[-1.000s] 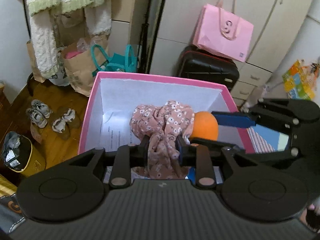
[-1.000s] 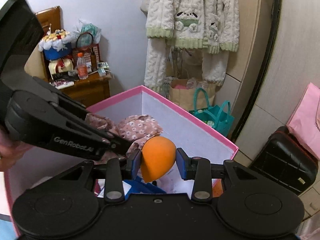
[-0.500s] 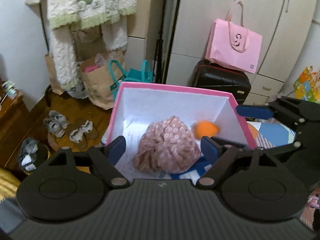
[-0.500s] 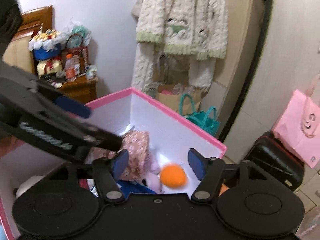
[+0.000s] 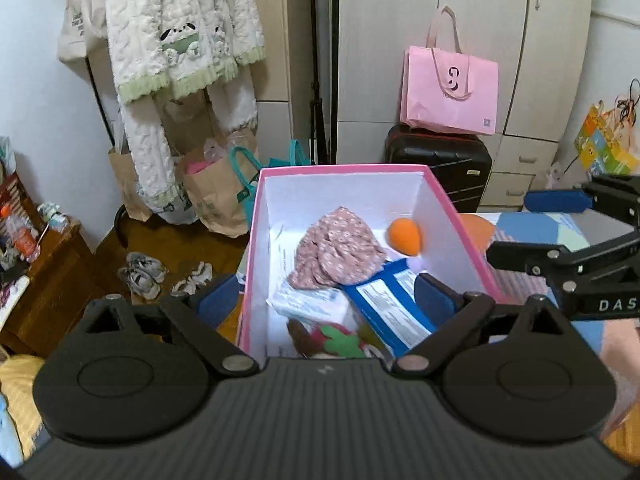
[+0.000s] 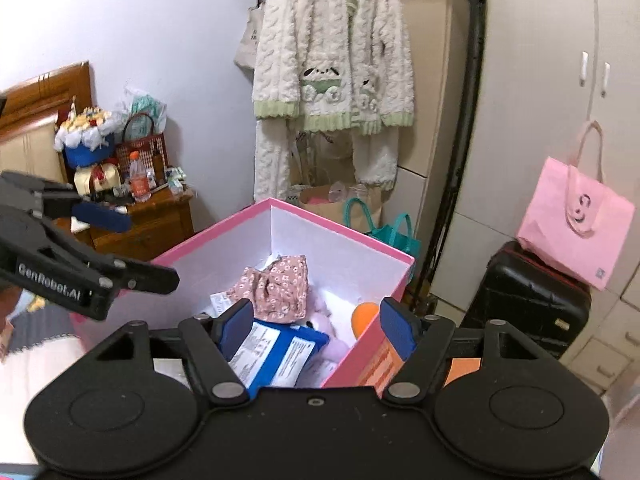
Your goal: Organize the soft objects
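Observation:
A pink box (image 5: 452,216) (image 6: 344,236) with white inner walls holds a pink floral cloth (image 5: 338,248) (image 6: 278,288) and an orange soft ball (image 5: 405,236) (image 6: 365,316). Blue-and-white packets (image 5: 394,300) (image 6: 276,350) and a red-and-green plush (image 5: 334,338) lie in its near part. My left gripper (image 5: 326,300) hangs above the box's near end, jaws still opening, nothing between them. My right gripper (image 6: 318,322) is over the box's near right wall, jaws also opening and empty. Each gripper shows at the edge of the other's view, the right (image 5: 572,236) and the left (image 6: 80,252).
A fluffy white jacket (image 5: 180,36) hangs on the wall over paper bags (image 5: 216,188). A black suitcase (image 5: 440,164) with a pink bag (image 5: 450,84) stands by the wardrobe. Shoes (image 5: 144,274) lie on the floor. A wooden nightstand (image 6: 148,220) carries clutter.
Both grippers opened and let go: the floral cloth and the orange ball dropped into the pink box. Both grippers then pulled back and up from the box.

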